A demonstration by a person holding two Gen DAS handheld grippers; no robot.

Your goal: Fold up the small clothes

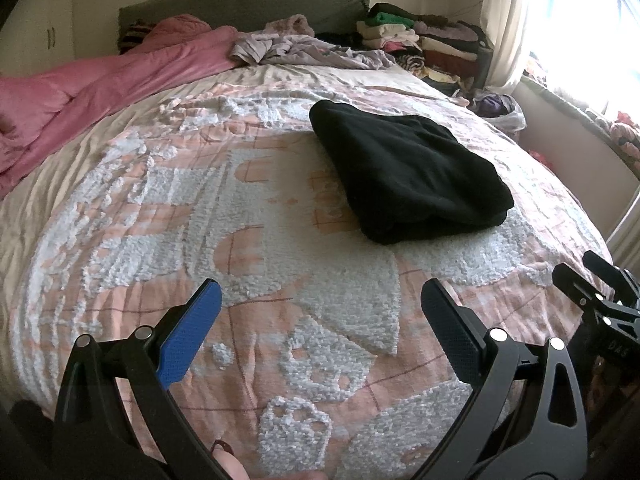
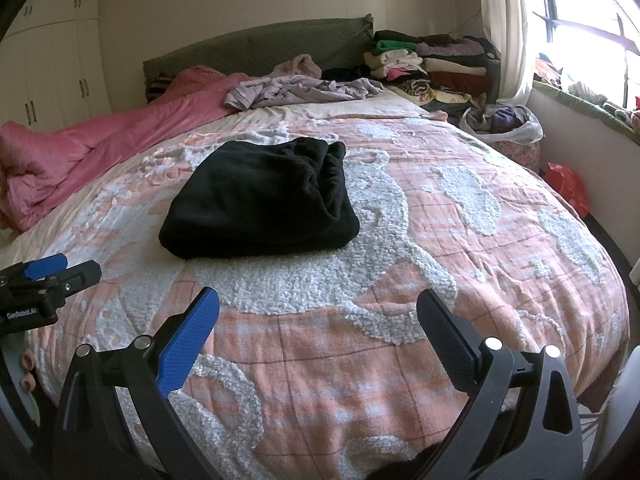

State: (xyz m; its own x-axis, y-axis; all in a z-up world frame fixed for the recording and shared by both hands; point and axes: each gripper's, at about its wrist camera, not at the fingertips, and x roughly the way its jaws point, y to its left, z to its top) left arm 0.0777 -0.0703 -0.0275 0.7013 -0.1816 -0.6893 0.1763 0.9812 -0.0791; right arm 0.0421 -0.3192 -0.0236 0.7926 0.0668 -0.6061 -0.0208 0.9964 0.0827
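A black garment (image 1: 408, 172) lies folded in a thick rectangle on the pink and white bedspread (image 1: 224, 208). It also shows in the right wrist view (image 2: 260, 200), mid-bed. My left gripper (image 1: 320, 312) is open and empty, held above the near part of the bed, short of the garment and to its left. My right gripper (image 2: 318, 316) is open and empty, held above the near bed edge, short of the garment. The right gripper's body shows at the right edge of the left wrist view (image 1: 600, 296). The left gripper shows at the left edge of the right wrist view (image 2: 44, 280).
A pink quilt (image 2: 100, 140) lies bunched along the bed's left side. Crumpled lilac clothes (image 2: 296, 90) lie near the headboard. Stacks of folded clothes (image 2: 432, 68) sit at the back right. A bag of clothes (image 2: 508, 128) and a red bag (image 2: 568, 188) stand by the window wall.
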